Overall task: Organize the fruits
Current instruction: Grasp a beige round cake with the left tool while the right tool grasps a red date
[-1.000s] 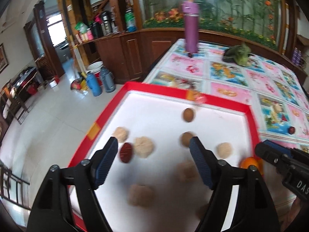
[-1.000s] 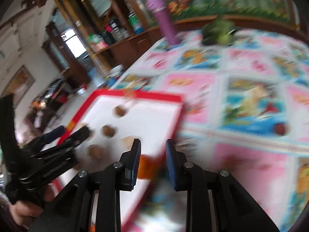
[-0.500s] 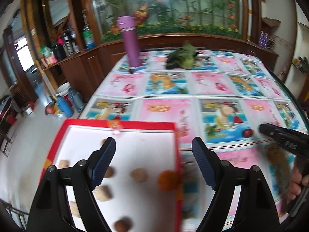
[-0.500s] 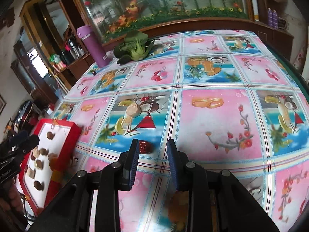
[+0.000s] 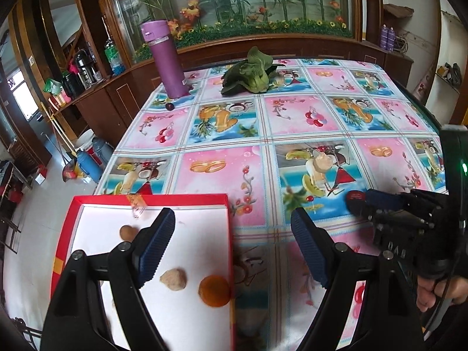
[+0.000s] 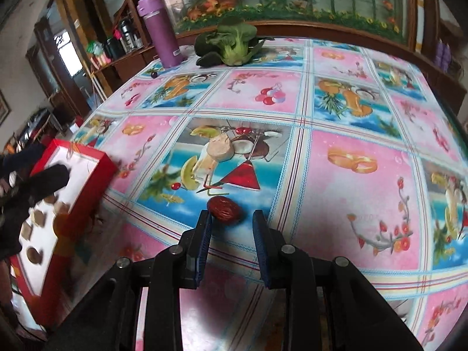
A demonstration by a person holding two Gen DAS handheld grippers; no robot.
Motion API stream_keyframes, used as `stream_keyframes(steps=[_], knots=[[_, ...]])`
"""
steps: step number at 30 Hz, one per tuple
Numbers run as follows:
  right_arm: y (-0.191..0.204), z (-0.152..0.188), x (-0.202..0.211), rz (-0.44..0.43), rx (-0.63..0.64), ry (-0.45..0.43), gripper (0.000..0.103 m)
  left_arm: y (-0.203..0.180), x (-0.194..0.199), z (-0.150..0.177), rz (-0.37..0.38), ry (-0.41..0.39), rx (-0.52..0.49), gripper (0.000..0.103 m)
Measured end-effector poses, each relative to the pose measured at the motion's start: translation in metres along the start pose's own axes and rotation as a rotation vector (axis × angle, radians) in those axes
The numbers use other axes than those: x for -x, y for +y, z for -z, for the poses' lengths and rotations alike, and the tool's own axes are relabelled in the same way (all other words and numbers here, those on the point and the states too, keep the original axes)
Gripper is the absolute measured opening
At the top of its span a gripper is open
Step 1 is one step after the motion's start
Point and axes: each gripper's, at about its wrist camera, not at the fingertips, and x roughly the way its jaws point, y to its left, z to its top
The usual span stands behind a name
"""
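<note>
A wrinkled red date lies on the patterned tablecloth just ahead of my right gripper, whose fingers stand open on either side of it without touching. From the left wrist view the same date shows at the right gripper's tip. My left gripper is open and empty above the red tray's right rim. In the tray lie an orange fruit, a beige ball and a brown nut. A small dark plum sits by the bottle.
A purple bottle and a green leafy vegetable stand at the table's far side. The red tray hangs at the table's left edge, above the floor. A hand grips the right tool. Cabinets line the far wall.
Both views swung right, from over the tray to the tablecloth. My right gripper opened wider and came up to the red date. The left gripper stayed open.
</note>
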Motion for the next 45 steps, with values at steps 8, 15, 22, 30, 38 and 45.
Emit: stream_keyframes(steps=[8,15,22,30,38,45], knots=[[-0.024,-0.006,0.005,-0.001,-0.091,-0.006,0.013,-0.033,-0.037,-0.027,0.069,0.025,-0.012,0.082],[-0.038,-0.011,0.014,-0.002,-0.132,-0.038,0.009,-0.067,-0.064,-0.040,0.086,0.033,-0.075,0.082],[-0.061,-0.013,0.014,0.006,-0.134,0.041,0.011,-0.085,-0.091,-0.043,0.121,0.084,-0.134,0.082],[-0.075,-0.017,0.022,-0.062,-0.188,-0.018,0.011,-0.089,-0.110,-0.047,0.172,0.109,-0.143,0.077],[-0.069,-0.022,0.006,-0.099,-0.190,0.004,0.017,-0.090,-0.109,-0.046,0.294,0.121,-0.138,0.040],[-0.064,-0.020,0.002,-0.154,-0.187,0.033,0.019,-0.085,-0.102,-0.036,0.317,0.121,-0.136,0.032]])
